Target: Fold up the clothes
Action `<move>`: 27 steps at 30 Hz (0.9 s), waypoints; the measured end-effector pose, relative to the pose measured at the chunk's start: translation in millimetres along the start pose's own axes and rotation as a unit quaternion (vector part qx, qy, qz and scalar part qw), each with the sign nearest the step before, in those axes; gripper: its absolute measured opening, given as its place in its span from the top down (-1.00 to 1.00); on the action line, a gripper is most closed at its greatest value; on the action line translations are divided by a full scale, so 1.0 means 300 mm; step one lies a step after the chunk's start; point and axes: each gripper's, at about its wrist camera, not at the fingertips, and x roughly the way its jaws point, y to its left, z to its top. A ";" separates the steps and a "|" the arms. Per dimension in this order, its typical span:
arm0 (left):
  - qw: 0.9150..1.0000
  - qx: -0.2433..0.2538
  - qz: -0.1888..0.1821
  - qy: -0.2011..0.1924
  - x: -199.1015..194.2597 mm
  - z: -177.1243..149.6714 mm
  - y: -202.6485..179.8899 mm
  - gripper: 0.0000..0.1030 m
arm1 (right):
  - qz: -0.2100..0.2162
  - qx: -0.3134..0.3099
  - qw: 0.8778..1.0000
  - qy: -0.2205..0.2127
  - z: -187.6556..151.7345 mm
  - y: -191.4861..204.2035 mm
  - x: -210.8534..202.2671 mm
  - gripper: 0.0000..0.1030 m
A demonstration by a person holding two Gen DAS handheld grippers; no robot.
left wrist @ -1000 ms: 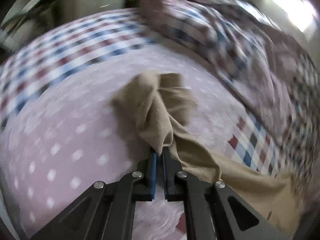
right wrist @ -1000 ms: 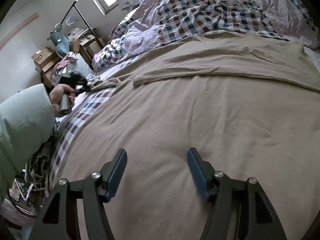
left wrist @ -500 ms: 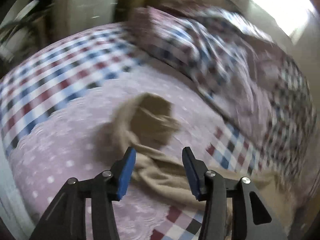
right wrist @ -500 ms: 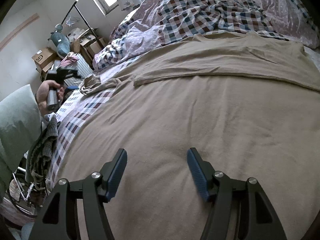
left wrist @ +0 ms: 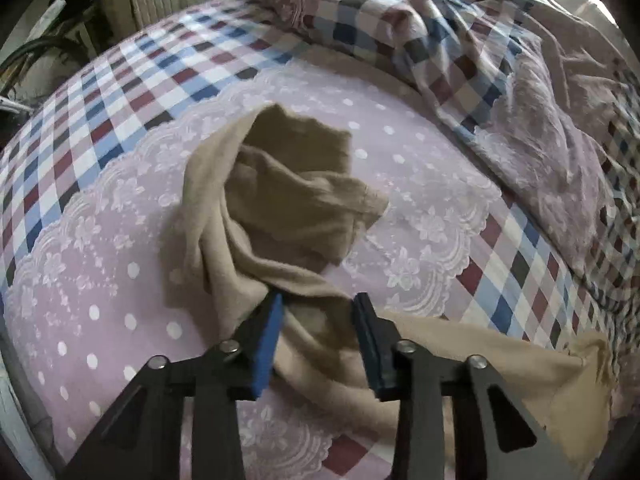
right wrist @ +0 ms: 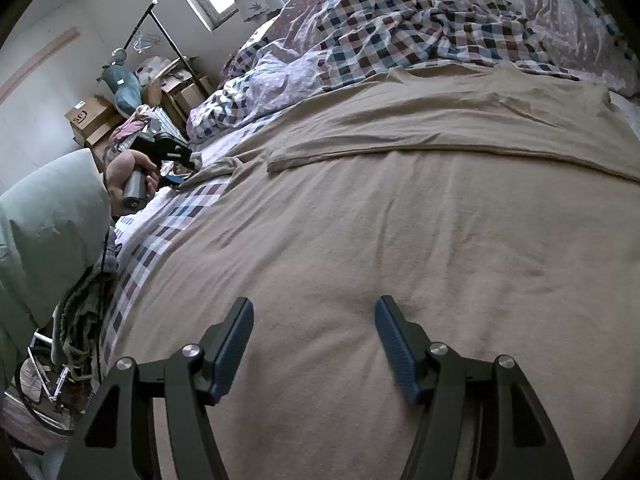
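A large tan shirt [right wrist: 400,220] lies spread over the bed, its top part folded across. Its sleeve [left wrist: 280,200] is crumpled in a heap on the pink dotted sheet [left wrist: 100,260]. My left gripper [left wrist: 318,320] points steeply down over the sleeve's near end. Its jaws are closing with tan fabric lying between them, and the pads are not pressing it. In the right wrist view a hand holds that left gripper [right wrist: 172,156] at the bed's left edge. My right gripper [right wrist: 314,332] hovers open over the shirt's body, with nothing between its fingers.
A bunched checked quilt [right wrist: 400,12] fills the far side of the bed. Cardboard boxes [right wrist: 92,116] and a clothes rail [right wrist: 160,20] stand by the wall at left. A pale sleeve [right wrist: 48,220] and a bicycle [right wrist: 44,380] are at the left edge.
The left gripper let go of the sleeve end, opened wide, drew back along the sleeve, then narrowed. The sleeve end dropped onto the sheet. The right gripper stayed put.
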 end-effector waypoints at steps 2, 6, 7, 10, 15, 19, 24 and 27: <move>1.000 -0.010 -0.014 0.004 -0.017 0.007 0.011 0.34 | 0.001 0.000 1.000 0.000 0.000 0.000 -0.001 -0.30; 0.997 -0.040 -0.066 -0.010 -0.055 0.023 0.037 -0.12 | 0.001 0.000 1.000 0.000 -0.001 -0.001 -0.002 -0.30; 0.996 -0.046 -0.077 -0.015 -0.062 0.025 0.041 -0.12 | 0.002 0.001 1.000 0.000 -0.001 -0.002 -0.002 -0.30; 0.996 -0.043 -0.073 -0.013 -0.048 0.034 0.033 -0.12 | 0.002 0.000 1.000 0.000 -0.002 -0.001 -0.002 -0.30; 0.993 -0.066 -0.093 0.002 0.014 0.020 0.062 0.05 | 0.002 0.001 1.000 0.000 -0.001 -0.002 -0.003 -0.30; 0.991 -0.089 -0.103 0.000 0.011 0.020 0.100 0.97 | 0.002 0.000 1.000 0.000 -0.002 -0.002 -0.004 -0.30; 0.988 -0.082 -0.126 -0.031 -0.038 0.027 0.132 1.00 | 0.002 0.001 1.000 0.001 0.000 -0.002 -0.004 -0.30; 0.983 -0.087 -0.150 -0.060 -0.109 0.006 0.171 1.00 | 0.003 0.002 1.000 0.001 -0.001 -0.004 -0.004 -0.30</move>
